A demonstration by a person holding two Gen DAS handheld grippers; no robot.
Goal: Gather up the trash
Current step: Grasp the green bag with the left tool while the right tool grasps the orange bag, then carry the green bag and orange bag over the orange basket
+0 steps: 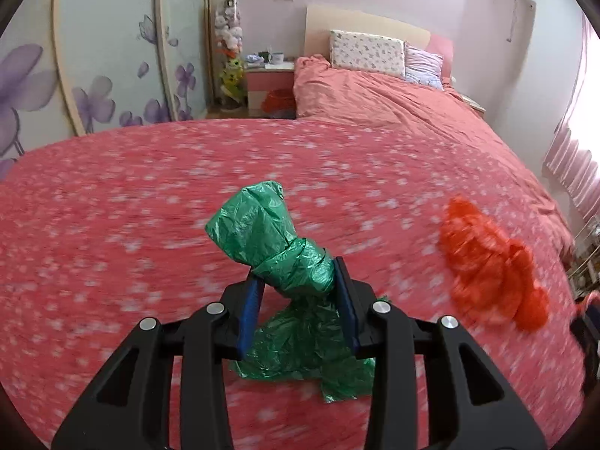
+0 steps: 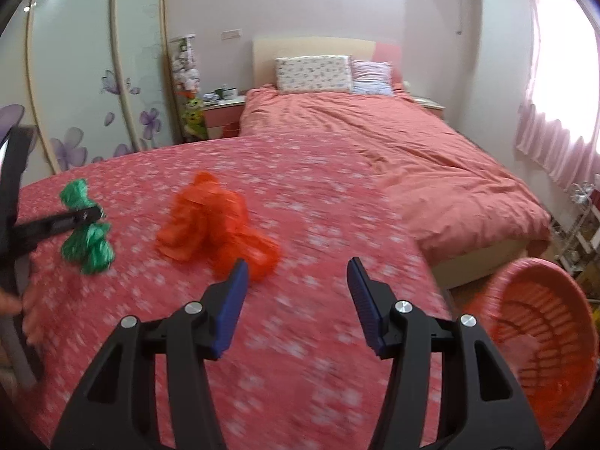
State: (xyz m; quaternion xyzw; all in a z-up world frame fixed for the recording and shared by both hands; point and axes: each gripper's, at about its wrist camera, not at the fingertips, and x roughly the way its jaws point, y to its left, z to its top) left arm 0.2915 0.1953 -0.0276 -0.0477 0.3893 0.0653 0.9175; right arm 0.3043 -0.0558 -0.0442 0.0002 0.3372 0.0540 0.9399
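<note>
The left claw point(image 1: 296, 281) is closed tight on the green bag point(image 1: 279, 247). Its two blue pads squeeze the bag at its knotted middle. One puffy end sticks up above the pads, in the middle of the left picture. The other end hangs down low in that picture. I cannot tell if that low end touches the pink spotted cover point(image 1: 131, 225) or hangs just over it.

The right claw point(image 2: 298, 292) is wide open and holds nothing. The orange bag point(image 2: 213, 225) lies crumpled on the cover, in the middle of the right picture, just past the claw's left pad. In the left picture the same orange bag point(image 1: 491, 270) sits at the right side.

An orange basket point(image 2: 540, 333) shows at the lower right of the right picture, down past the edge of the cover. It looks like the place for the trash.

What could go wrong? The green bag is thin and slippery. The claw only pinches the knot, so a fast swing could make the bag slide out and drop. The hanging end could drag on the cover and pull the bag loose. The orange bag is flat and floppy. The right claw could close on the cover too, or only catch a tiny corner. Both pictures are blurry, so aiming is harder.
</note>
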